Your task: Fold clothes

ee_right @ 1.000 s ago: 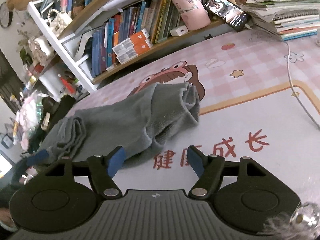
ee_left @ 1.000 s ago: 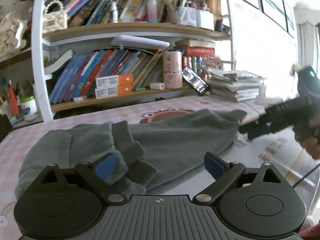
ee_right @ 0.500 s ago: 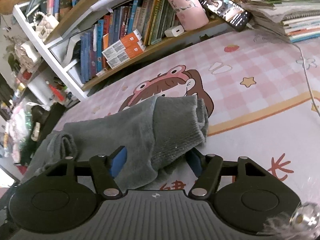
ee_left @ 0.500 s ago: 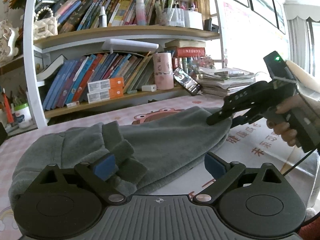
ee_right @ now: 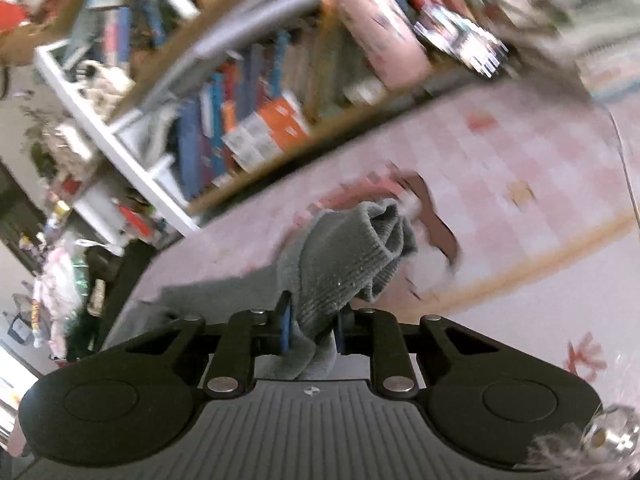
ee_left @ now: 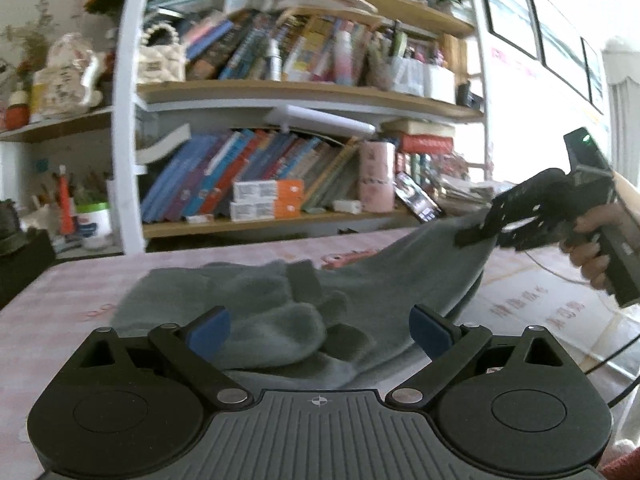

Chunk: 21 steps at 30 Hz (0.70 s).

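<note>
Sweater stretches left-right; right gripper pinches hem.

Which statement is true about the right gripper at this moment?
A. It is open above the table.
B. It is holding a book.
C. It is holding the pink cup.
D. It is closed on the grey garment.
D: the right gripper has its jaws closed on the ribbed end of the grey garment.
</note>
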Available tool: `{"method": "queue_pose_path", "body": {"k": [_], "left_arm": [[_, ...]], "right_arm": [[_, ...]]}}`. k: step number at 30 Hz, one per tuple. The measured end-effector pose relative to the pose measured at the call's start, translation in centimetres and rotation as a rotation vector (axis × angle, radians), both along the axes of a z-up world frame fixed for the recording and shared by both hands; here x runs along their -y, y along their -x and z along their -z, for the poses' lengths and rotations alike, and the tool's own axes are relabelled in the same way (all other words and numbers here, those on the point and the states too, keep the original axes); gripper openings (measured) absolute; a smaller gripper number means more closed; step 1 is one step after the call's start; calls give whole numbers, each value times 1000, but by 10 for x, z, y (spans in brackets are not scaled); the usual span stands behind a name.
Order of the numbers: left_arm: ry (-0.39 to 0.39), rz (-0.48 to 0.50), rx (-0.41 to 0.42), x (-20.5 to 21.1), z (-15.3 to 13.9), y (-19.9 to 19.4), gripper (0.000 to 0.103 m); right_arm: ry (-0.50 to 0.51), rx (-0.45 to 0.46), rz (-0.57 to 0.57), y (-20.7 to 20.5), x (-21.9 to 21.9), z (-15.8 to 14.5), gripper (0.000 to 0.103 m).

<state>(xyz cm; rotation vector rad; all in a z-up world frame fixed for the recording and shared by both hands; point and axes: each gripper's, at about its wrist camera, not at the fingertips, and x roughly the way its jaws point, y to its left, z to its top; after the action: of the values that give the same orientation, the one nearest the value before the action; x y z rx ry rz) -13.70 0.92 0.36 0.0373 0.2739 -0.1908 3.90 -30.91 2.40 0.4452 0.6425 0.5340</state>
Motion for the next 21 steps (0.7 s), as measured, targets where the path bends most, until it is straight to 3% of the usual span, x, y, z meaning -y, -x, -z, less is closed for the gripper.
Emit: {"method": "queue_pose_path", "body": {"k": [6, 12, 21], "left_arm": [[29, -86, 48, -31, -8, 14, 98], [65, -167, 78, -62, -13, 31, 99], [140, -193, 115, -94, -19, 58, 99]], "right_arm": [[33, 180, -99, 17, -48, -55, 18], [127, 350, -295, 45, -131, -92, 17], [296, 407, -597, 76, -255, -58, 17]]}}
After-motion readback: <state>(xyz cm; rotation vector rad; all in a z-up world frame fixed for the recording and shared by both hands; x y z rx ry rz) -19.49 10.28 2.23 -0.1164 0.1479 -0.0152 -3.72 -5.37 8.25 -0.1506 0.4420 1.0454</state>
